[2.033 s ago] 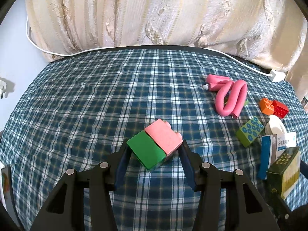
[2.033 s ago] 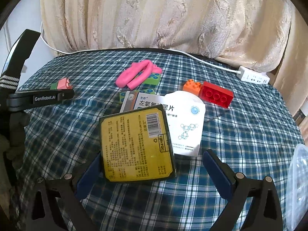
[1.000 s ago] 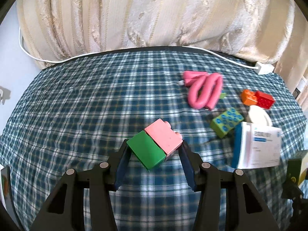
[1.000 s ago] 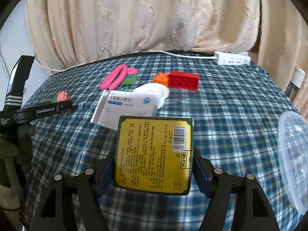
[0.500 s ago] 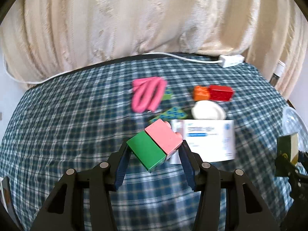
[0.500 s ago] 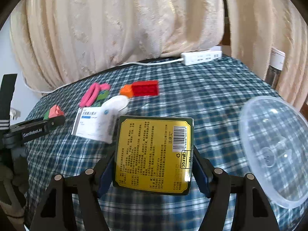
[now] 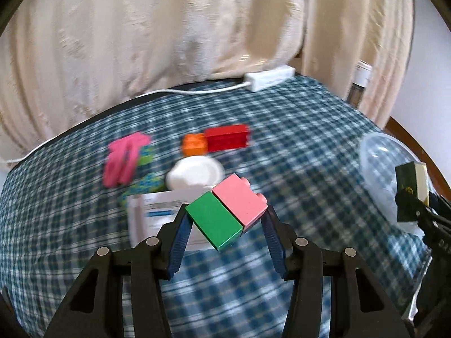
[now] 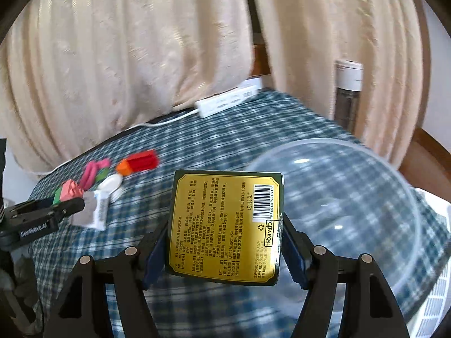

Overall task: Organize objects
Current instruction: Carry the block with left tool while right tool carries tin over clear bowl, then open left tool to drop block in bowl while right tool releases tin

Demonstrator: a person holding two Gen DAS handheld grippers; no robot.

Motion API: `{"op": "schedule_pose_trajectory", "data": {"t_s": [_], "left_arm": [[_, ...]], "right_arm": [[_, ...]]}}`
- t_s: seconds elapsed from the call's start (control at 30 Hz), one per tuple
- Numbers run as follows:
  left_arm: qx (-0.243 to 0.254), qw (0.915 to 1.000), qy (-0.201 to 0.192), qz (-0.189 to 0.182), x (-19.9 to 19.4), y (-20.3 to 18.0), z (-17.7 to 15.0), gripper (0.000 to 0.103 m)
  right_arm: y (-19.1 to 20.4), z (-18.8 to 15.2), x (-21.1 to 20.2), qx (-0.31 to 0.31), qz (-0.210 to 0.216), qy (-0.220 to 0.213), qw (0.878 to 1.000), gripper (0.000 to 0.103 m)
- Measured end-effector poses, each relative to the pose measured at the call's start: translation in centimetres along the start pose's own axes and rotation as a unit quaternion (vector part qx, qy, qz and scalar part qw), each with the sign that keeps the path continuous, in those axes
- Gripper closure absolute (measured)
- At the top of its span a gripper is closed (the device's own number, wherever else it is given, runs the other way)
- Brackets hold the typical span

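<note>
My left gripper (image 7: 225, 225) is shut on a joined green and pink brick (image 7: 225, 214), held above the checked tablecloth. My right gripper (image 8: 224, 242) is shut on a yellow and dark green box (image 8: 225, 225), held beside a clear plastic bowl (image 8: 338, 211). From the left wrist view the right gripper's box (image 7: 408, 194) shows in front of the bowl (image 7: 380, 163). From the right wrist view the left gripper (image 8: 42, 214) with its brick (image 8: 67, 190) shows at far left.
On the cloth lie a red brick (image 7: 227, 139), an orange brick (image 7: 194, 145), a white pouch (image 7: 194, 174), a white medicine box (image 7: 157, 214), a pink foam curler (image 7: 124, 157) and green dotted bricks (image 7: 143, 183). A power strip (image 7: 269, 77) lies at the far edge. A white basket (image 8: 431, 295) is at right.
Both grippers have swung to the right with their loads. The clear bowl has come closer in both views, and the objects on the cloth have shifted left.
</note>
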State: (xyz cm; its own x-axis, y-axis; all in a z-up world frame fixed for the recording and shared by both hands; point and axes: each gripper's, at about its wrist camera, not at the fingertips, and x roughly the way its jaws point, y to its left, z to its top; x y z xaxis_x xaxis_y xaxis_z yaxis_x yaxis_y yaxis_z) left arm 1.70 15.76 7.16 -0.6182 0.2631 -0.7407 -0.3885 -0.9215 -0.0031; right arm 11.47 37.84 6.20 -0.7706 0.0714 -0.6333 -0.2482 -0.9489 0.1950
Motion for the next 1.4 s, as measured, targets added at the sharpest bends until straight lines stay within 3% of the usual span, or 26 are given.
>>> {"op": "schedule_pose_trajectory", "data": {"t_s": [0.53,1.1,1.4], "left_arm": [[0.075,0.9943,0.016,-0.075,2.0,-11.5,2.7,0.051],[0.115,0.9850,0.034,-0.124,5.5,-19.3,5.7,0.051],[0.127,0.9807,0.045,-0.142,6.9,-21.2,6.4,0.051]], "right_arm": [[-9.4,-0.1,-1.5,0.057,-0.059,-0.019,0.996,0.029],[-13.1,1.0,-0.5,0.079,-0.063,-0.016,0.995,0.029],[-13.7,2.0,0.2,0.079,-0.066,-0.015,0.995,0.029]]}}
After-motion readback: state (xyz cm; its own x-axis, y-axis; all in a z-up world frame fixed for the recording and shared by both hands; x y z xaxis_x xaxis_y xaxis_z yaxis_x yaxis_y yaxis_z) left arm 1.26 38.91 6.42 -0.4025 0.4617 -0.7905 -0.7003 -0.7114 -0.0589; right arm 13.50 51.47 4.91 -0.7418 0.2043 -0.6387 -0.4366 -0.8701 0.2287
